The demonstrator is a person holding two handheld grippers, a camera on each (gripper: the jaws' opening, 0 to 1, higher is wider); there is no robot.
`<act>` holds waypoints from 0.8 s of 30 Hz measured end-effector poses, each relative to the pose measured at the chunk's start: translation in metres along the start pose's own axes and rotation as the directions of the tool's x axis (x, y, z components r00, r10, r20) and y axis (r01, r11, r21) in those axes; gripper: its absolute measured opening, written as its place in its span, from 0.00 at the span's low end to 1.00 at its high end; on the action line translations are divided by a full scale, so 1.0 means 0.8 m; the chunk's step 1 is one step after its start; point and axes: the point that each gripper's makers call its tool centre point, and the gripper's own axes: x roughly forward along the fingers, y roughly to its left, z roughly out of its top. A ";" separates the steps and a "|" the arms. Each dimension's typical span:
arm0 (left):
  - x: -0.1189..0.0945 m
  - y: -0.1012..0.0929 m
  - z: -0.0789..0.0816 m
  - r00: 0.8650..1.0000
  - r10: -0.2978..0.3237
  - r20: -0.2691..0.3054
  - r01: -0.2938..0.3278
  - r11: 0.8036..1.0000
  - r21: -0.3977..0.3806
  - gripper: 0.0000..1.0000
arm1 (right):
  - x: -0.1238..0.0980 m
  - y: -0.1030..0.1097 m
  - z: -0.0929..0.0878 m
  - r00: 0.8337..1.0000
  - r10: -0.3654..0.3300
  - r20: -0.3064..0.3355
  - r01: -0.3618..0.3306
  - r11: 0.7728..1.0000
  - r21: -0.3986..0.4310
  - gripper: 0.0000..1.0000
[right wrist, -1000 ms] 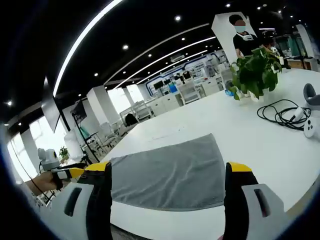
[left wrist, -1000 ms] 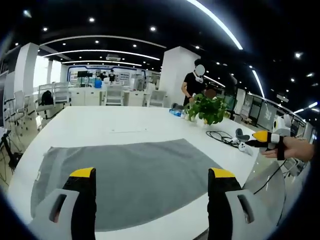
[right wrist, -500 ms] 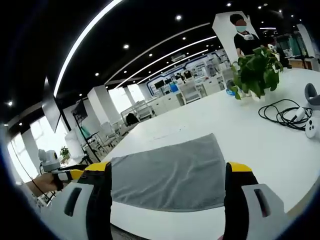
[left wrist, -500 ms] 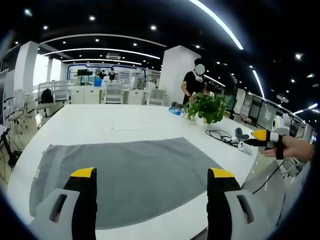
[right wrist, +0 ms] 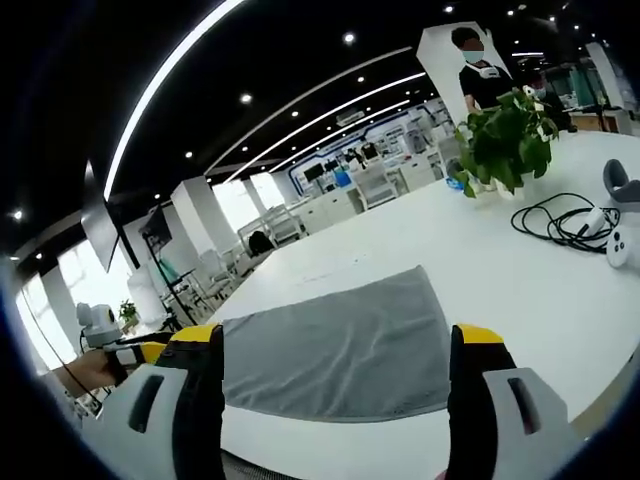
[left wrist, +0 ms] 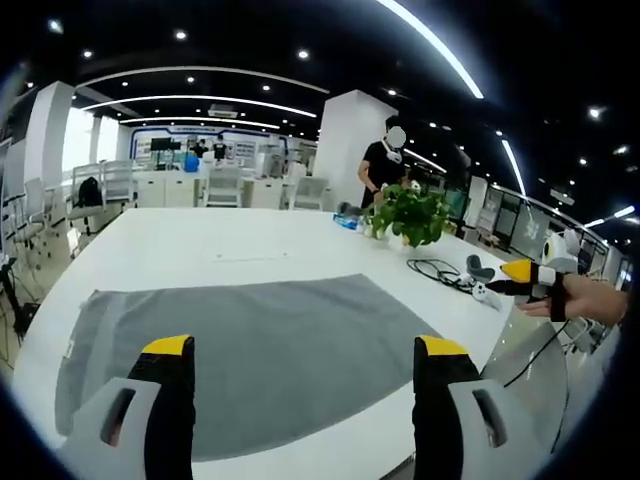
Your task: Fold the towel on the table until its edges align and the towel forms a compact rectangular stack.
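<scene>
A grey towel [left wrist: 250,340] lies spread flat on the white table [left wrist: 200,240]; the right gripper view shows the same towel [right wrist: 340,340] on the table [right wrist: 480,260]. My left gripper [left wrist: 300,350] hovers open near the towel's front edge, its yellow-tipped jaws wide apart with nothing between them. My right gripper [right wrist: 340,335] is also open and holds nothing, over the towel's near edge. In the left gripper view the right gripper [left wrist: 525,275] shows at the far right, in a hand. In the right gripper view the left gripper [right wrist: 135,352] shows at the far left.
A potted green plant [left wrist: 412,215] stands at the table's far right, with a black cable coil [left wrist: 440,272] and a white controller [right wrist: 620,245] beside it. A person [left wrist: 385,165] stands behind the plant. Chairs and desks fill the room beyond.
Both views have shifted very slightly with the hands. The towel lies as before, and both grippers stay open.
</scene>
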 end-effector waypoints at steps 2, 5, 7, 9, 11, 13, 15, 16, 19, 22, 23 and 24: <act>0.000 0.000 -0.001 1.000 0.000 -0.006 0.000 1.000 0.003 0.93 | 0.000 -0.002 -0.001 1.000 -0.005 -0.001 0.005 1.000 0.001 0.95; 0.000 0.000 -0.002 1.000 -0.001 -0.007 0.001 1.000 0.005 0.93 | -0.001 -0.004 -0.001 1.000 -0.008 -0.003 0.008 1.000 0.001 0.95; 0.000 0.000 -0.002 1.000 -0.002 -0.007 0.002 1.000 0.013 0.92 | 0.000 -0.004 -0.002 1.000 -0.007 -0.006 0.007 1.000 0.001 0.95; 0.000 0.000 -0.003 1.000 -0.001 -0.013 0.001 1.000 0.014 0.92 | 0.000 -0.003 -0.002 1.000 -0.004 -0.008 0.004 1.000 0.002 0.95; 0.001 -0.001 -0.004 1.000 -0.002 -0.019 0.002 1.000 0.011 0.92 | 0.001 -0.002 -0.003 1.000 -0.002 -0.007 0.002 1.000 0.009 0.95; 0.001 -0.002 -0.005 1.000 -0.004 -0.021 0.004 1.000 0.012 0.92 | 0.002 -0.001 -0.002 1.000 0.001 -0.002 -0.001 1.000 0.018 0.96; 0.000 -0.002 -0.005 1.000 -0.003 -0.020 0.003 1.000 0.012 0.92 | 0.003 -0.001 -0.004 1.000 0.003 -0.006 -0.003 1.000 0.017 0.96; 0.000 -0.001 -0.005 1.000 -0.002 -0.019 0.002 1.000 0.013 0.92 | 0.003 0.000 -0.004 1.000 0.004 -0.008 -0.004 1.000 0.016 0.96; -0.001 0.001 -0.002 1.000 0.011 -0.003 -0.011 0.999 0.031 0.92 | 0.004 0.002 -0.004 1.000 0.009 -0.008 -0.009 1.000 0.018 0.96; -0.003 0.002 0.001 1.000 0.013 0.006 -0.013 0.999 0.035 0.92 | 0.004 0.001 -0.004 1.000 0.010 -0.009 -0.010 1.000 0.019 0.96; -0.003 0.002 0.001 1.000 0.012 0.005 -0.012 0.999 0.033 0.92 | 0.004 0.002 -0.004 1.000 0.012 -0.009 -0.011 1.000 0.021 0.96; -0.003 0.003 0.001 1.000 0.012 0.004 -0.012 0.999 0.032 0.92 | 0.004 0.002 -0.004 1.000 0.014 -0.010 -0.014 1.000 0.022 0.96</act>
